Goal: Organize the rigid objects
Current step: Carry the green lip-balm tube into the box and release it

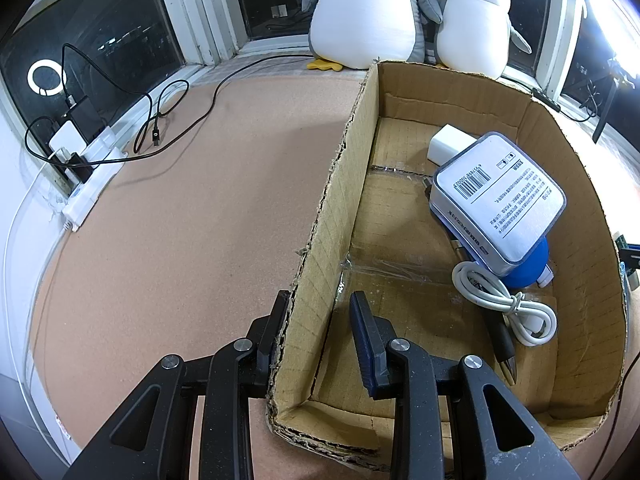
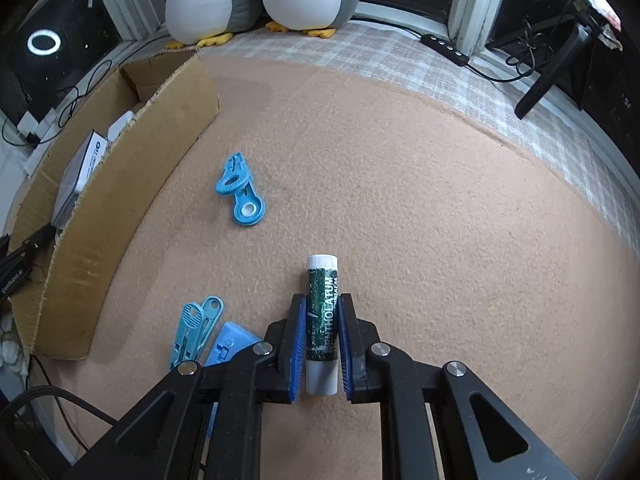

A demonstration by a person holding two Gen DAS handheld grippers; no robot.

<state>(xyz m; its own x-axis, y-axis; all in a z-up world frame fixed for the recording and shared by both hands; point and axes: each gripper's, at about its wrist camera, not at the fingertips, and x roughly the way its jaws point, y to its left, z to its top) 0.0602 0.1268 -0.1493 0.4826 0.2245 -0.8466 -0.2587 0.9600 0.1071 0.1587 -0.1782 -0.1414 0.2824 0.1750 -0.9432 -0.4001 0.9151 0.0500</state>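
Observation:
My left gripper (image 1: 320, 300) is open and straddles the left wall of an open cardboard box (image 1: 332, 200). One finger is outside, one inside. The box holds a white labelled case (image 1: 500, 196), a white charger (image 1: 446, 146), a coiled white cable (image 1: 504, 304), a blue round object (image 1: 526, 266) and a black pen (image 1: 502, 340). My right gripper (image 2: 322, 300) is shut on a green Mentholatum lip balm tube (image 2: 321, 320) over the tan mat. The box (image 2: 120, 184) stands to its left.
A blue clip (image 2: 240, 192) lies on the mat near the box. Another blue clip (image 2: 196, 332) and a blue flat piece (image 2: 230, 344) lie by my right gripper. Two plush penguins (image 1: 400, 12) sit at the window. A power strip with cables (image 1: 92, 168) lies far left.

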